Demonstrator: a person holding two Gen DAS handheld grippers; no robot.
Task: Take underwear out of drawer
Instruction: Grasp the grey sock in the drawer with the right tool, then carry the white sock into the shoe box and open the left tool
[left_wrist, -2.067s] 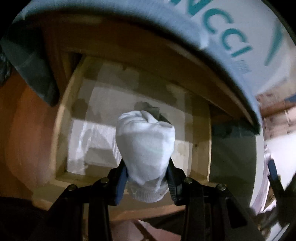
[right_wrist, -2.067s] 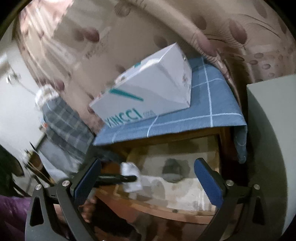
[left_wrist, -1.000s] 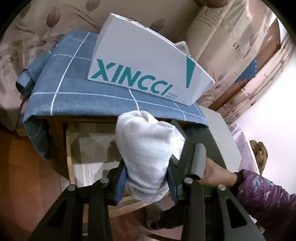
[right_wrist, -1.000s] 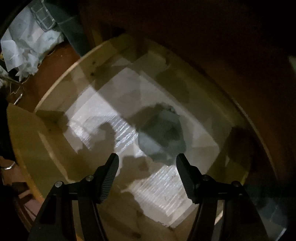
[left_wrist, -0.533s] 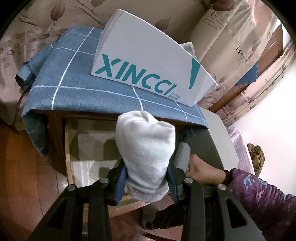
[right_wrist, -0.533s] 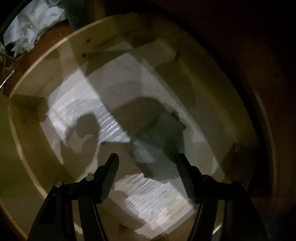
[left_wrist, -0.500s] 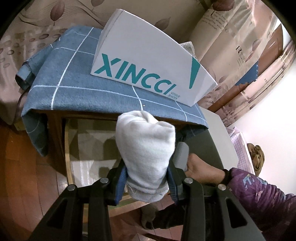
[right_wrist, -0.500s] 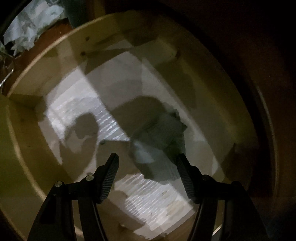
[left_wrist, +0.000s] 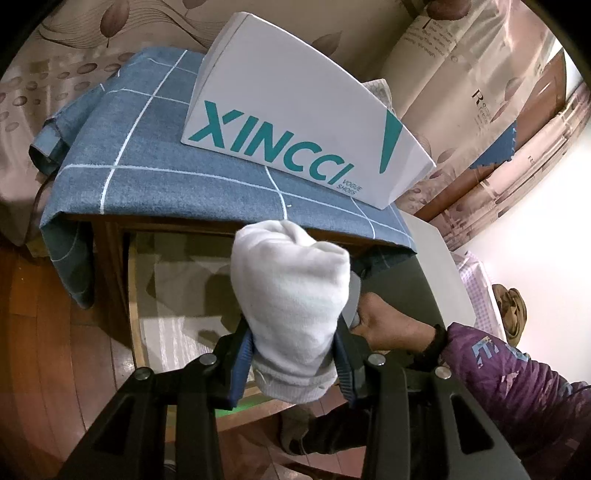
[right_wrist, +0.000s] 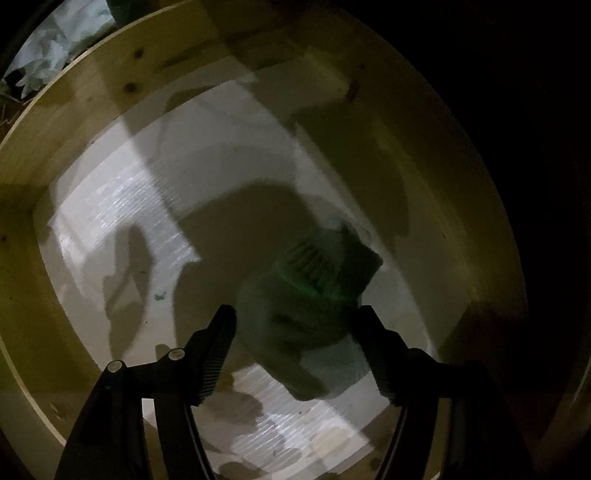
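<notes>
My left gripper (left_wrist: 293, 343) is shut on a white rolled bundle of underwear (left_wrist: 291, 295), held up in front of the open wooden drawer (left_wrist: 133, 295). A person's hand (left_wrist: 388, 326) holds the other gripper down in the drawer, mostly hidden behind the bundle. In the right wrist view, my right gripper (right_wrist: 294, 317) points steeply down into the dim drawer (right_wrist: 74, 110). A grey-green rolled bundle (right_wrist: 314, 291) lies on the white liner (right_wrist: 122, 206) between its fingers. Its jaws are opening, and the pads stand at the bundle's sides without squeezing it.
A white XINCCI shoe box (left_wrist: 295, 122) sits on a blue checked cloth (left_wrist: 147, 173) covering the top above the drawer. A grey-white cabinet (left_wrist: 430, 258) stands close on the right. Wood floor (left_wrist: 44, 350) lies to the left, with a patterned curtain behind.
The right gripper has sunk deeper into the drawer, and the grey-green bundle now lies between its fingers instead of ahead of them. The left gripper and its white bundle stay put.
</notes>
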